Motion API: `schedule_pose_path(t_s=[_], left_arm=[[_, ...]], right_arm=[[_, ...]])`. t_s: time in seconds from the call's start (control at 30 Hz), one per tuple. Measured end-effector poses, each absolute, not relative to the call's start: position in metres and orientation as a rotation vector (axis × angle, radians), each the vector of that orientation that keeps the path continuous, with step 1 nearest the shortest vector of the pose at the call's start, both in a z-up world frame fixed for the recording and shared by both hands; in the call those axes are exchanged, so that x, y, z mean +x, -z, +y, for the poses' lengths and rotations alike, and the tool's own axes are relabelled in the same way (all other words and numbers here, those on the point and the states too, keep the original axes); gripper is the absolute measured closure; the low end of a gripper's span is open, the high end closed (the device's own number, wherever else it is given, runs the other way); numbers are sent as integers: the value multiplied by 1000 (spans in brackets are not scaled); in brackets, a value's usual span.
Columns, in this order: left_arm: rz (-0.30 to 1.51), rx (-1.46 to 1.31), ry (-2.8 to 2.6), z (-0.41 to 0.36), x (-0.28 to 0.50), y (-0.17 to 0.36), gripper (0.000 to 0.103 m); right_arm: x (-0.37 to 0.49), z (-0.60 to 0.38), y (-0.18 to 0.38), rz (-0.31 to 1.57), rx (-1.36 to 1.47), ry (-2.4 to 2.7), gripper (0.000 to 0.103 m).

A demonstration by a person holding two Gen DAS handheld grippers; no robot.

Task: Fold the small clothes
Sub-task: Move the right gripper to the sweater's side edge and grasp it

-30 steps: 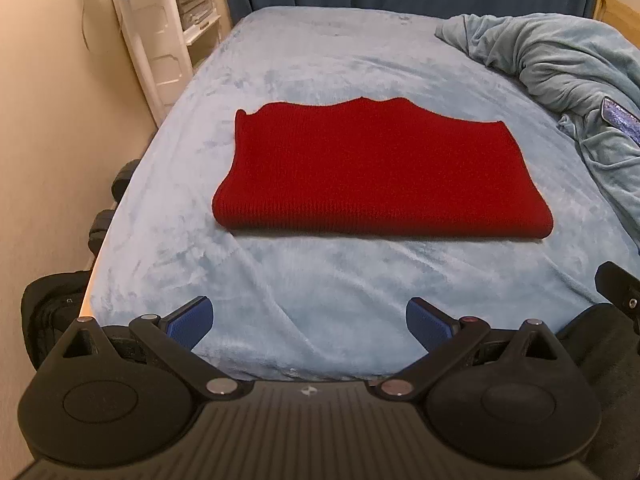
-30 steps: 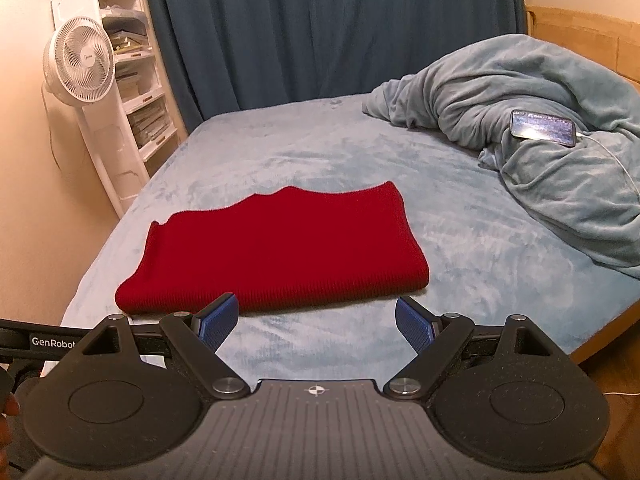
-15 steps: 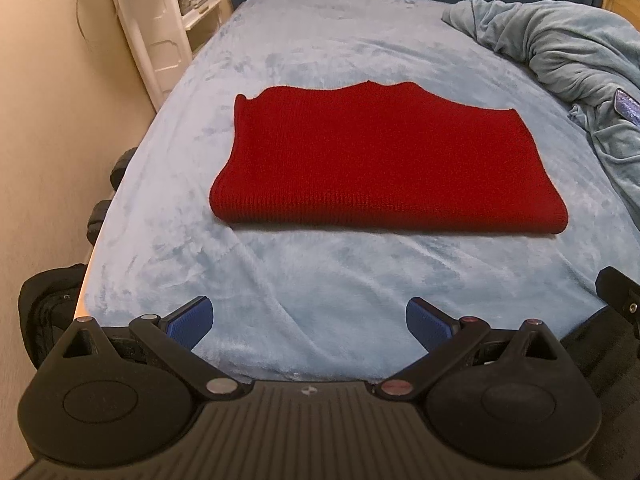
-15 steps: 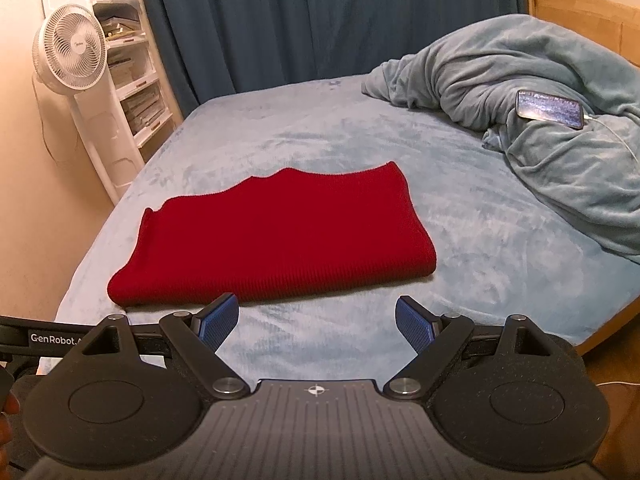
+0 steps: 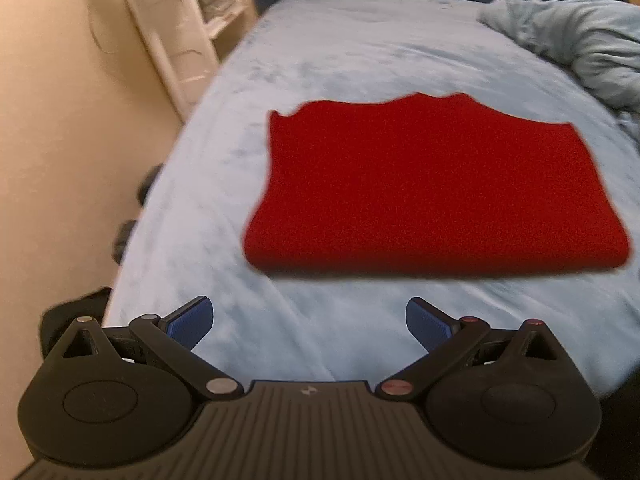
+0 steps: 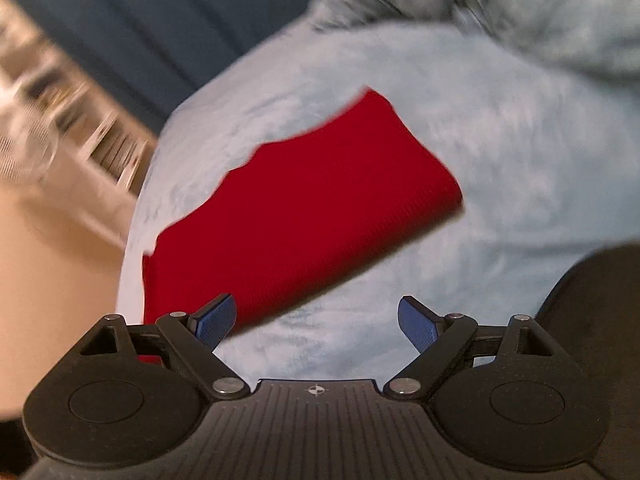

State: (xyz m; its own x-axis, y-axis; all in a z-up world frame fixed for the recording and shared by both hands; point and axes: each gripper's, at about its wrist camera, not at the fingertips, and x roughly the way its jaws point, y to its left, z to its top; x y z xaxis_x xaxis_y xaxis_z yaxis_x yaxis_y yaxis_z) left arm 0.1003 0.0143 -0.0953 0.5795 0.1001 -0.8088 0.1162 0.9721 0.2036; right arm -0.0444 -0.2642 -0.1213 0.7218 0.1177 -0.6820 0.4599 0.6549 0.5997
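Observation:
A red knit garment (image 5: 432, 188) lies folded flat on the light blue bed (image 5: 360, 52). It also shows, tilted and blurred, in the right wrist view (image 6: 304, 216). My left gripper (image 5: 308, 320) is open and empty, above the bed's near edge, short of the garment's folded edge. My right gripper (image 6: 316, 322) is open and empty, rolled to one side; its left finger (image 6: 214, 320) overlaps the garment's near edge in the view.
A bunched blue blanket (image 5: 568, 40) lies at the bed's right, also in the right wrist view (image 6: 500, 12). A white shelf unit (image 5: 188, 28) stands by the left wall. Dark curtains (image 6: 140, 20) hang behind the bed.
Both grippers have moved in toward the garment, which looks larger. The right gripper has rolled sharply and its view is motion-blurred. The garment has not moved.

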Motion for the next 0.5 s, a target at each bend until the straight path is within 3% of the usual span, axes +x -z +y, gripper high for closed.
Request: schedule_pose_path(t_s=[0.27, 0.5], left_arm=[[980, 193, -127, 59, 166, 132, 0], [1011, 137, -160, 82, 203, 154, 0]], right_arm=[[6, -334, 194, 760, 1254, 321, 14], [43, -372, 237, 767, 1340, 457, 13]])
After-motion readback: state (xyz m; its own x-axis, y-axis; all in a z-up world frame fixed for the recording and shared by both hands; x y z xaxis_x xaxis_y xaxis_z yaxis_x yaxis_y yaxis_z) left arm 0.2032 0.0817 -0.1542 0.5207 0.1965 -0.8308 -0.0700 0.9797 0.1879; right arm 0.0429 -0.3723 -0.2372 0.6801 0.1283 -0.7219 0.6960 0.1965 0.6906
